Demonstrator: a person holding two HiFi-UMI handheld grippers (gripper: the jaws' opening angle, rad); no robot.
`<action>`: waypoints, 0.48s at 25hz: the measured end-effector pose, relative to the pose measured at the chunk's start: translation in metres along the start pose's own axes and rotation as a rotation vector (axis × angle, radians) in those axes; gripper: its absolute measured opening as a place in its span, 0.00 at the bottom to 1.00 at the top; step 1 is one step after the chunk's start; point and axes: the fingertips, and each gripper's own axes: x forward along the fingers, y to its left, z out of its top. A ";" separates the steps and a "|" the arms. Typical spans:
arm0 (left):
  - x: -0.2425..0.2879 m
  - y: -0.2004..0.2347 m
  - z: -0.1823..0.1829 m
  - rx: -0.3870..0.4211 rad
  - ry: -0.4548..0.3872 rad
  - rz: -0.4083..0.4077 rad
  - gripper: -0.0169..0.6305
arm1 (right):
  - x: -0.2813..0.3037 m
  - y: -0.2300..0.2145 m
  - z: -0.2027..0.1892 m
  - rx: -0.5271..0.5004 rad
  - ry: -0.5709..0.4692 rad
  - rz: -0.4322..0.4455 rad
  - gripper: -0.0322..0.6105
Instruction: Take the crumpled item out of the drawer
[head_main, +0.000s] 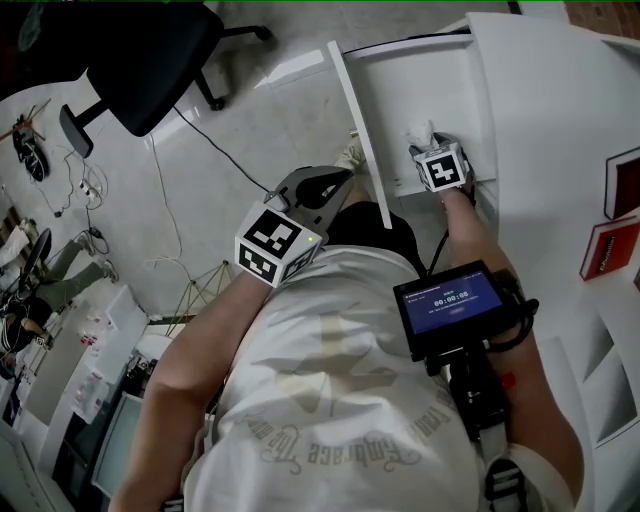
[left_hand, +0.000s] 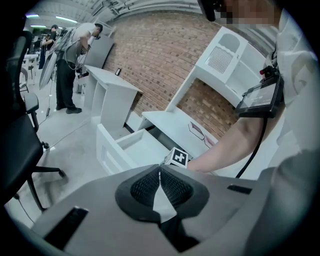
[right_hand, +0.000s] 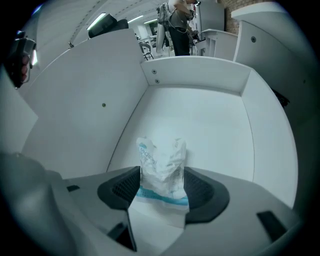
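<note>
The crumpled item (right_hand: 162, 167), a white wrapper with teal print, stands on the floor of the open white drawer (right_hand: 200, 120). My right gripper (right_hand: 162, 184) points steeply down into the drawer. Its jaws stand wide, one pad on each side of the wrapper, and I see no squeeze on it. In the head view the wrapper (head_main: 420, 134) peeks out just beyond the right gripper (head_main: 432, 152) inside the drawer (head_main: 440, 80). My left gripper (head_main: 335, 182) hovers outside the drawer front, shut with nothing in it. Its pads (left_hand: 150, 185) meet, and it looks toward the drawer (left_hand: 135, 145).
A black office chair (head_main: 150, 50) stands on the floor at the left, with cables (head_main: 180, 130) trailing past it. Red boxes (head_main: 610, 245) lie on the white desk at the right. A screen unit (head_main: 450, 300) is strapped to the right forearm. People (left_hand: 67, 65) stand far back.
</note>
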 end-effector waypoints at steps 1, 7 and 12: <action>0.000 -0.001 -0.001 -0.001 0.001 0.000 0.07 | 0.001 0.000 -0.001 -0.001 0.004 -0.001 0.49; -0.004 0.002 -0.006 0.000 0.016 0.009 0.07 | 0.007 0.000 -0.003 0.008 0.012 -0.005 0.47; -0.004 0.004 -0.004 0.008 0.022 0.004 0.07 | 0.009 0.005 -0.013 0.043 0.059 0.020 0.44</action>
